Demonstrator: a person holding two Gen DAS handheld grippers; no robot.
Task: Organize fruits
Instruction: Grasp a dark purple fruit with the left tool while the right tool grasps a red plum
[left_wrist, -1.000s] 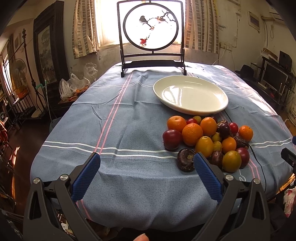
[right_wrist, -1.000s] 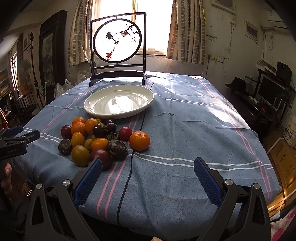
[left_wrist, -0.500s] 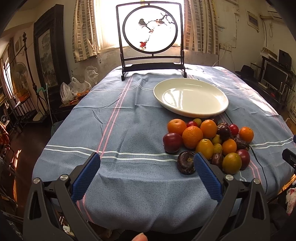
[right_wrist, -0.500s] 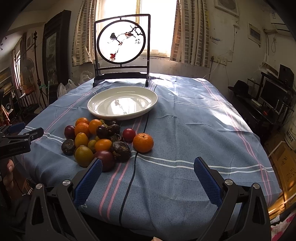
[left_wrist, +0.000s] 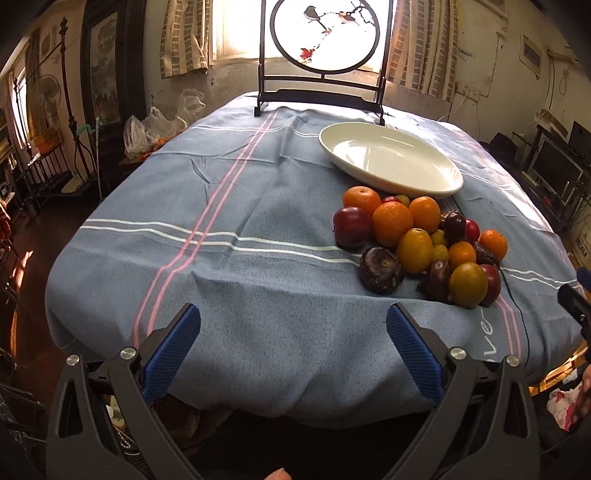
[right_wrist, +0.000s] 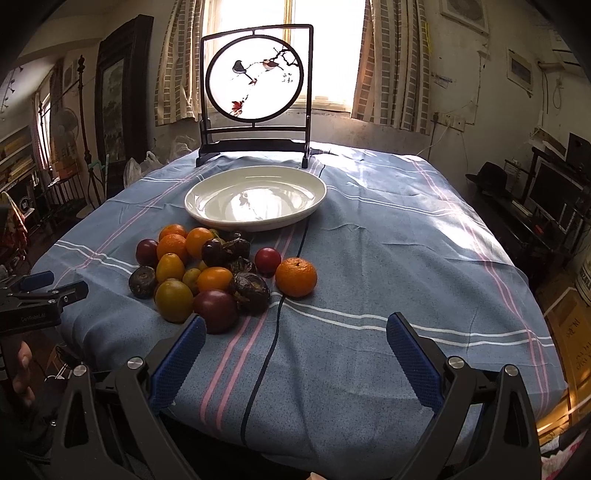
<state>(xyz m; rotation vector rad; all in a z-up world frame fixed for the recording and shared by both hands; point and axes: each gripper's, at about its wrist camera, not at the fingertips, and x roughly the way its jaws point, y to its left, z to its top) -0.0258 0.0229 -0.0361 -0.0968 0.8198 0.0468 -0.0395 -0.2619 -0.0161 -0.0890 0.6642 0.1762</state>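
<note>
Blue cloth with pink and white stripes covers the worktop (right_wrist: 388, 258), and we read the scene across it from the left edge. At far left in the right wrist view we see the left tool (right_wrist: 48, 286) hovering off the worktop's near corner, a hand under it; in its own view the left tool (left_wrist: 293, 343) stands released, its blue pads wide apart over bare cloth with nothing between them.

Next comes the pile of fruits (right_wrist: 207, 269), lying on the cloth just in front of the white plate (right_wrist: 207, 218) and near the worktop's front edge. We make out oranges, yellow-green round fruits, dark red plums and several wrinkled dark brown ones, all touching or crowding one another. A single orange (right_wrist: 296, 277) sits at the pile's right side, with a small red fruit (right_wrist: 267, 258) just beside it. The plate holds no fruit. Behind it stands a dark-framed round screen (right_wrist: 255, 77) painted with birds on a branch, before the bright window.

A black cable (right_wrist: 273, 332) runs from the screen's foot past the plate and the orange to the front edge.

Further right, the right tool (right_wrist: 295, 345) is released; its jaws have just been closing a little, with only cloth and cable between them. Its left pad sits near a dark red plum (right_wrist: 216, 310).
</note>
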